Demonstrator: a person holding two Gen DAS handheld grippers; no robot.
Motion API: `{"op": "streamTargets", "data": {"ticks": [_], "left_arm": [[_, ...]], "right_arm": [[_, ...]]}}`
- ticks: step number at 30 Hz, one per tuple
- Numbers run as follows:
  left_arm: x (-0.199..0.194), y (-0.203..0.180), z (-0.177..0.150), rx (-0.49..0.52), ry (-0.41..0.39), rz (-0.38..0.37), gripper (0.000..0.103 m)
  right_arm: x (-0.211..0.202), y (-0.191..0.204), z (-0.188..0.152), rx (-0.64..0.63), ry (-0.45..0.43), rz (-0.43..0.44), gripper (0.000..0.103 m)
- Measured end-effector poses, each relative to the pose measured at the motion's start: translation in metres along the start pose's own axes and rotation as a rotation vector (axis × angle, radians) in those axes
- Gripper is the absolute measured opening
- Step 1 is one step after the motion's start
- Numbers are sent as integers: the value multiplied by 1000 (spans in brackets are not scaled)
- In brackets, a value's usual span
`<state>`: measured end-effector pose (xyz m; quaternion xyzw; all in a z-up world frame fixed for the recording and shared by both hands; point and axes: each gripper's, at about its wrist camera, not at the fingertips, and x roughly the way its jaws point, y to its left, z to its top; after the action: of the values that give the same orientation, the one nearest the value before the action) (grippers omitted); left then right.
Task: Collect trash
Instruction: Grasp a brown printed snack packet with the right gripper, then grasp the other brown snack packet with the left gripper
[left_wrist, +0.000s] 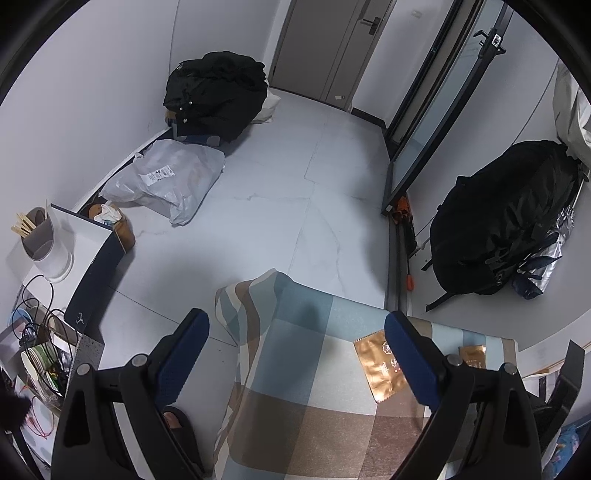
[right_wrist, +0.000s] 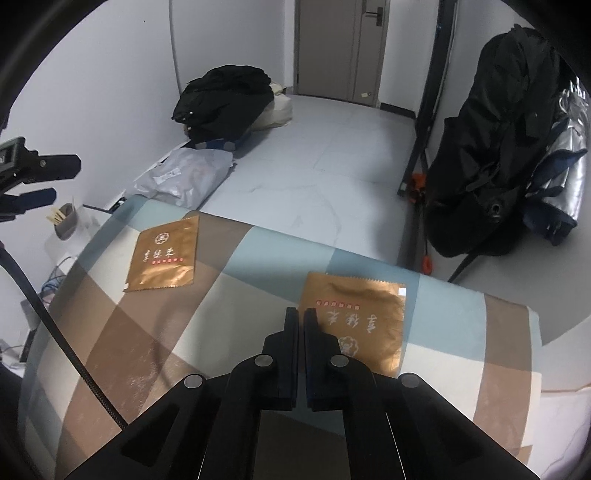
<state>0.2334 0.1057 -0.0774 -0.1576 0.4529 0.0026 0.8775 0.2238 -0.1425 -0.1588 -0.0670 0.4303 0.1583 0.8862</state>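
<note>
Wrapper (right_wrist: 352, 317) just beside right fingers (right_wrist: 291, 332).

Left wrist view: nearer gold wrapper (left_wrist: 378, 369) partly covered by the left claw's finger (left_wrist: 410, 358); second wrapper (left_wrist: 472, 355) mostly hidden behind it. Wrapper print too small to read. Bed (left_wrist: 295, 369) cut off at bottom edge.
</note>
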Motion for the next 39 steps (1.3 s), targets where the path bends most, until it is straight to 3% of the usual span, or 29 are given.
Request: {"op": "streamTargets", "data": {"ticks": [2,4,6,7,12,17,22,24,27,39], "left_arm": [[0,0,1,-2,4,-3,94],[1,-1,1,-2,7,-8,94],[1,-1,1,0,10,-11,94],[1,-1,1,0,10,-11,94],[0,1,1,-15,6,-10,94],[1,4,2,-38,20,-22,94],[2,3,2,-37,19,-25,94],[3,3,2,-36,20,-26,94],[3,3,2,-41,21,-29,94],[3,-2,0,-9,16,-19,94]], "right_arm": [[-6,-3,2,10,-18,1,2],[-8,-7,4,24,-28,-26,16],[-9,-13,5,50,-40,-50,60],[-9,-15,5,60,-46,-67,66],[11,-22,5,74,45,-77,67],[13,-23,5,75,49,-80,70],[13,-19,4,45,57,-65,60],[11,-15,4,31,54,-48,50],[9,-10,3,7,48,-48,44],[2,-13,-1,38,48,8,42]]}}
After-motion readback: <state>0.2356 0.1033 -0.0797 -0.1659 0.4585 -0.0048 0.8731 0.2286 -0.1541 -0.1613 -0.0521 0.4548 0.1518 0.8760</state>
